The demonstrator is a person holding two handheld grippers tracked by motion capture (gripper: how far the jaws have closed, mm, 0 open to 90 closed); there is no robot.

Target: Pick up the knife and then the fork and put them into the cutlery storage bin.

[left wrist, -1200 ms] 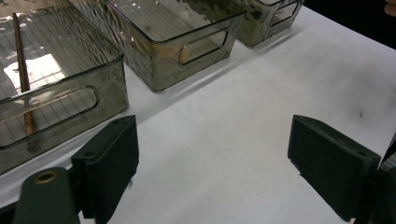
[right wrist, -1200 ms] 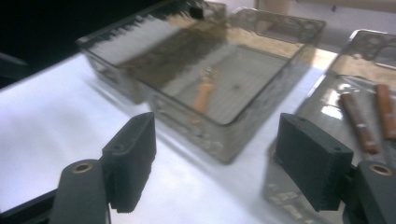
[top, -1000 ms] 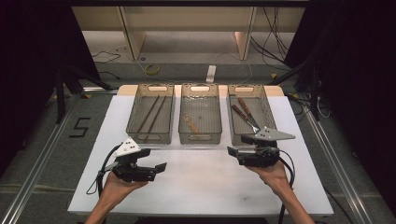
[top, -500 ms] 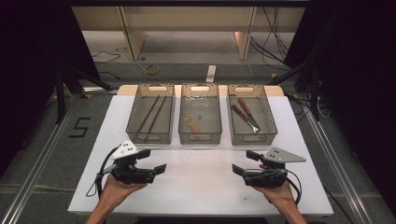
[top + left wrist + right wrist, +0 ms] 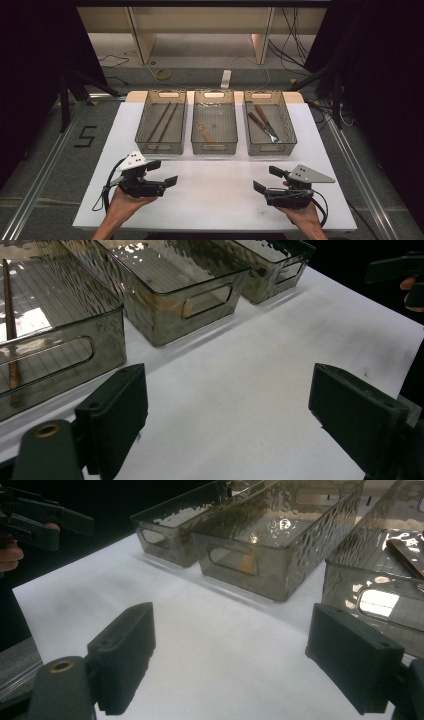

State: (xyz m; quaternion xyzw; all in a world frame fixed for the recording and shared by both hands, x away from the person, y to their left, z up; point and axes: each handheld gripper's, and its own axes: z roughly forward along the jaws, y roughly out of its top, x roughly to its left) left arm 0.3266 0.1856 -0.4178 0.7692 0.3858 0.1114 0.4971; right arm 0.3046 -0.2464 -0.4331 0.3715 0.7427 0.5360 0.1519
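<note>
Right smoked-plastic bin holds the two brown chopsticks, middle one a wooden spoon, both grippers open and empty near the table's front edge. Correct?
Not quite. The two brown chopsticks lie in the left smoked-plastic bin, as the high view shows; the right bin holds brown-handled cutlery. The rest stands: wooden spoon in the middle bin, left gripper and right gripper open and empty.

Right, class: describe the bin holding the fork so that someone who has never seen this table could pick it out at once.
On the white table, three smoky see-through bins stand in a row along the far edge. The one you want, the right bin, stands at the right end of that row, ahead of the right gripper. Unlike the others, it holds a fork lying beside brown-handled cutlery.
</note>
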